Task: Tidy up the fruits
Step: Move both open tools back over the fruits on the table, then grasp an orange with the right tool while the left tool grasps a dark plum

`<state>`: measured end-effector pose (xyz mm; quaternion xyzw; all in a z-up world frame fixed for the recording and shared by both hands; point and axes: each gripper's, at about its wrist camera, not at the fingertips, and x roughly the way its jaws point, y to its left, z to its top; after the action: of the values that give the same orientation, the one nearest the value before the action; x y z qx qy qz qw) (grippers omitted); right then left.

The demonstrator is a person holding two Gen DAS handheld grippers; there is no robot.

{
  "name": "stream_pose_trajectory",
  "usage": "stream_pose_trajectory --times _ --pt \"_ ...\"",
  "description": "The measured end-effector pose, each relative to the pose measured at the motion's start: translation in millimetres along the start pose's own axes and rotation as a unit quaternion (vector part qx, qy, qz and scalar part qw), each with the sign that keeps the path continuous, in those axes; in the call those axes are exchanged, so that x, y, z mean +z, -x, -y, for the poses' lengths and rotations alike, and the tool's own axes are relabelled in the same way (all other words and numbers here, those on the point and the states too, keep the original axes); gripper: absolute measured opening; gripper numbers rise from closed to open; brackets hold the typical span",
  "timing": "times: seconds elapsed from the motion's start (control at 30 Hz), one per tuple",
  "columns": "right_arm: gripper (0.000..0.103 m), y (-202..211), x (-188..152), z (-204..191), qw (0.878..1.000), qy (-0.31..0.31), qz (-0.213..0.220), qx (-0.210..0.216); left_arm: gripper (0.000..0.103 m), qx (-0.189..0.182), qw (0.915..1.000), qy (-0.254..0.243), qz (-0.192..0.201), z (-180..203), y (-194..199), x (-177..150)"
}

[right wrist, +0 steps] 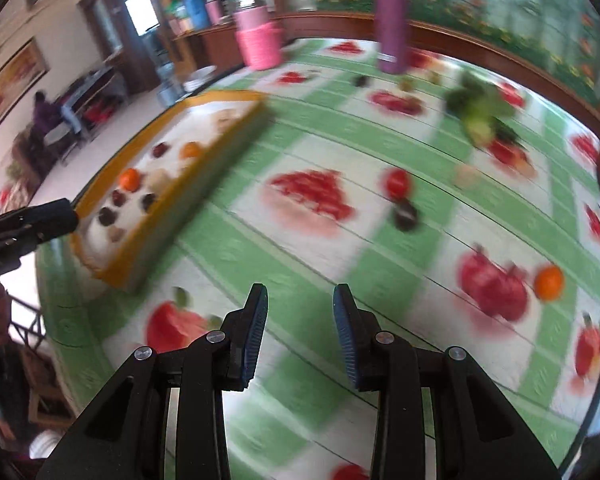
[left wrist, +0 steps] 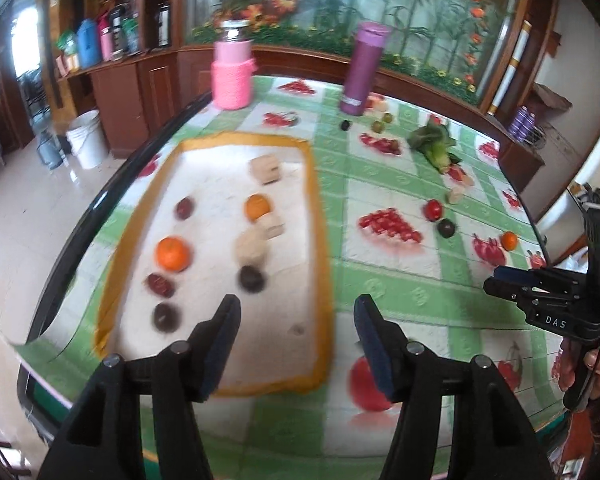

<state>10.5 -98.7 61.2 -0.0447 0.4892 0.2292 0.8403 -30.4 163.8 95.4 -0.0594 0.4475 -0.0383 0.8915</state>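
1. The left gripper [left wrist: 296, 316] hangs above the near end of the tray [left wrist: 320, 200], its jaws spread wide with nothing between them and touching nothing. In the right wrist view its dark fingertips poke in from the left edge, just short of the tray's near corner.
2. The tray, white inside with an orange-yellow rim, lies on the left part of the table [left wrist: 380, 288], which wears a green-and-white cloth printed with red fruit.
3. Sorted into the tray are a large orange [left wrist: 173, 254], a smaller orange [left wrist: 257, 207], several dark round fruits such as one near the left fingertip [left wrist: 251, 279], and pale tan pieces [left wrist: 265, 169]; blur hides what those pale pieces are.
4. Behind the tray stand a pink container [left wrist: 233, 74] and, to its right, a purple bottle [left wrist: 363, 68].
5. Right of the tray, loose on the cloth, lie a leafy green vegetable [left wrist: 434, 144], a red fruit [left wrist: 433, 209], a dark fruit [left wrist: 446, 227] just beside it, and a small orange [left wrist: 509, 240] near the table's right edge.
6. The right gripper [right wrist: 300, 300] is held low over the cloth, well right of the tray, its jaws partly apart and empty. In the left wrist view it reaches in from the right edge with the person's hand [left wrist: 592, 364] wrapped around the handle, fingers pointing left.
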Motion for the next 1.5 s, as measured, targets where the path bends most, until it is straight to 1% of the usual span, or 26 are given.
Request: stream_pose_trajectory --times 0.1,0.17,0.23,0.3,0.37,0.47,0.53,0.57,0.63,0.67,0.73,0.8,0.9,1.0,1.03,1.07,1.1,1.17,1.3,1.37,1.43,1.47,1.5 --pt "0.033 17 -12 43 0.999 -0.042 0.009 -0.032 0.068 -0.02 0.9996 -0.021 -0.007 28 -11 15" --pt "0.033 27 -16 64 0.997 -0.067 0.014 -0.042 0.069 -0.033 0.9987 -0.036 -0.016 48 -20 24" --pt "0.033 35 -20 86 0.994 -0.09 0.02 -0.053 0.073 -0.044 0.9974 -0.052 -0.023 70 -29 32" --pt "0.034 40 -21 103 0.992 -0.103 0.026 -0.066 0.075 -0.052 0.9959 -0.068 -0.028 90 -38 38" --pt "0.034 40 -21 115 0.991 -0.107 0.02 -0.077 0.081 -0.062 0.9935 -0.087 -0.04 110 -48 43" --pt "0.034 36 -18 120 0.991 -0.094 0.02 -0.093 0.083 -0.061 0.9908 -0.109 -0.053 135 -64 45" --pt "0.034 37 -17 133 0.99 -0.096 0.032 -0.099 0.084 -0.056 0.9887 -0.122 -0.066 149 -76 45" --pt "0.034 35 -15 140 0.989 -0.104 0.035 -0.095 0.084 -0.055 0.9878 -0.127 -0.071 154 -81 44" --pt "0.038 26 -10 156 0.989 -0.125 0.029 -0.071 0.084 -0.052 0.9864 -0.133 -0.082 161 -91 42" --pt "0.039 20 -7 160 0.988 -0.13 0.025 -0.074 0.084 -0.05 0.986 -0.135 -0.085 164 -95 42" --pt "0.042 9 -3 164 0.989 -0.12 0.015 -0.083 0.084 -0.046 0.9853 -0.139 -0.089 169 -102 41" --pt "0.045 -2 1 166 0.989 -0.111 0.007 -0.096 0.084 -0.044 0.9853 -0.137 -0.092 170 -108 41" --pt "0.046 -16 5 173 0.988 -0.11 -0.003 -0.106 0.084 -0.052 0.9859 -0.123 -0.1 173 -118 43" --pt "0.046 -25 7 179 0.989 -0.113 -0.006 -0.099 0.084 -0.058 0.9873 -0.107 -0.102 177 -127 46" --pt "0.045 -28 7 180 0.989 -0.109 -0.009 -0.1 0.084 -0.059 0.988 -0.1 -0.102 179 -131 47" --pt "0.042 -28 8 179 0.989 -0.101 -0.007 -0.105 0.084 -0.06 0.9885 -0.095 -0.102 181 -133 49" --pt "0.035 -28 8 178 0.99 -0.092 -0.005 -0.106 0.084 -0.063 0.9888 -0.089 -0.102 183 -137 51" --pt "0.035 -28 8 176 0.99 -0.084 -0.004 -0.11 0.084 -0.067 0.9902 -0.074 -0.097 187 -144 55" --pt "0.035 -27 7 178 0.991 -0.082 0.001 -0.103 0.083 -0.062 0.9923 -0.045 -0.097 190 -161 60" --pt "0.035 -27 6 179 0.992 -0.084 0.003 -0.098 0.08 -0.058 0.9927 -0.039 -0.099 191 -170 61" --pt "0.035 -27 7 179 0.992 -0.081 0.003 -0.094 0.065 -0.053 0.9926 -0.041 -0.101 193 -178 60" --pt "0.035 -27 7 179 0.992 -0.079 0.003 -0.093 0.06 -0.052 0.9922 -0.042 -0.105 193 -182 60" --pt "0.035 -27 7 180 0.993 -0.077 0.002 -0.092 0.056 -0.047 0.993 -0.045 -0.099 194 -184 59"
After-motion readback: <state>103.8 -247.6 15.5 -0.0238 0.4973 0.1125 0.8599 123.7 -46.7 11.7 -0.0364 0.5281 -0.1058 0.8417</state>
